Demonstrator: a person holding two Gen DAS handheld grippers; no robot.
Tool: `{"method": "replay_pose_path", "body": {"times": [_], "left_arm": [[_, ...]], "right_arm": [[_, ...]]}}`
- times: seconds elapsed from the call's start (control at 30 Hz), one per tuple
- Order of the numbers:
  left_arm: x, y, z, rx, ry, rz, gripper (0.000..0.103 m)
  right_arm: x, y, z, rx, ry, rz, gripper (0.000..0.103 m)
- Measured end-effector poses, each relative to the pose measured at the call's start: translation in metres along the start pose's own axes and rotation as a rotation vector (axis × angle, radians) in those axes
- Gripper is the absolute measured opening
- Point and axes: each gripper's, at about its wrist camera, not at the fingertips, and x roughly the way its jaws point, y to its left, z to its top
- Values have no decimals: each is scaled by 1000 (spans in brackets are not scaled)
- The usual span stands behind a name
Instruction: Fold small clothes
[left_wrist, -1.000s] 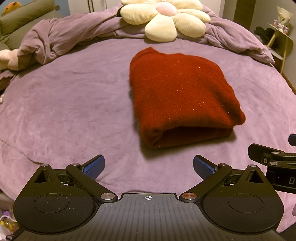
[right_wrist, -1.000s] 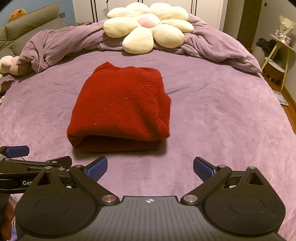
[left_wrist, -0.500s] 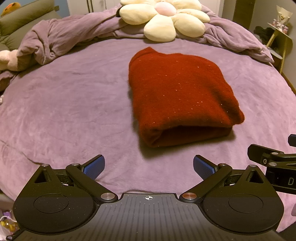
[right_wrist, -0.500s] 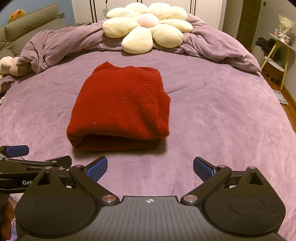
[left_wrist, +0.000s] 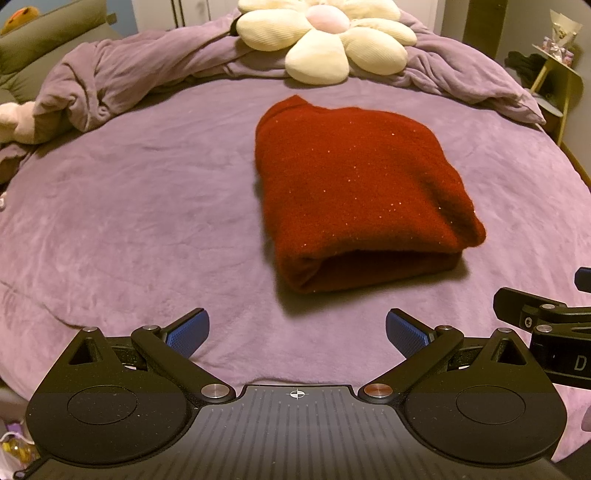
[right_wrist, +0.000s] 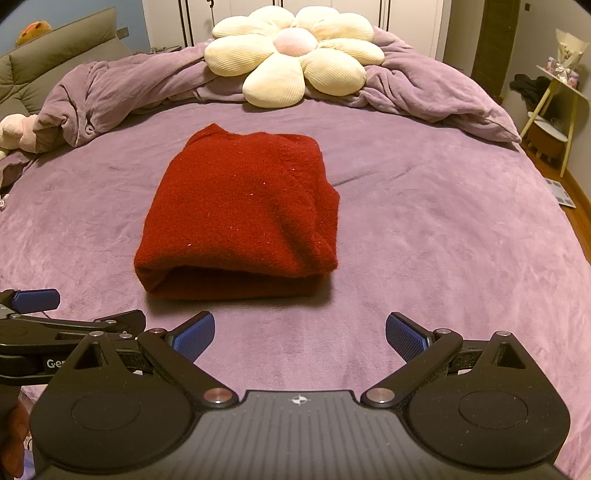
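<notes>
A red knitted garment (left_wrist: 354, 192) lies folded into a compact rectangle on the purple bedspread (left_wrist: 140, 206); it also shows in the right wrist view (right_wrist: 240, 214). My left gripper (left_wrist: 297, 332) is open and empty, held back from the garment's near fold, a little to its left. My right gripper (right_wrist: 300, 332) is open and empty, near the bed's front edge, a little right of the garment. Neither touches the cloth. Each gripper shows at the edge of the other's view.
A cream flower-shaped cushion (right_wrist: 291, 55) rests on a bunched purple duvet (right_wrist: 110, 92) at the far end of the bed. A pink plush toy (right_wrist: 14, 129) lies at the far left. A small yellow side table (right_wrist: 557, 107) stands off the bed's right.
Almost nothing has changed. Both grippers stay open and in place, with only a slight drift of view. The garment has not moved.
</notes>
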Motion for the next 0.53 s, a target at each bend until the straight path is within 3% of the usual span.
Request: {"method": "replay_pose_path", "body": {"times": [0.3, 0.53], "left_arm": [[-1, 2, -1, -5, -1, -36, 103], [0, 0, -5, 38, -1, 17, 103]], "right_arm": [[-2, 0, 0, 4, -3, 1, 99], [-5, -2, 0, 11, -7, -3, 99]]}}
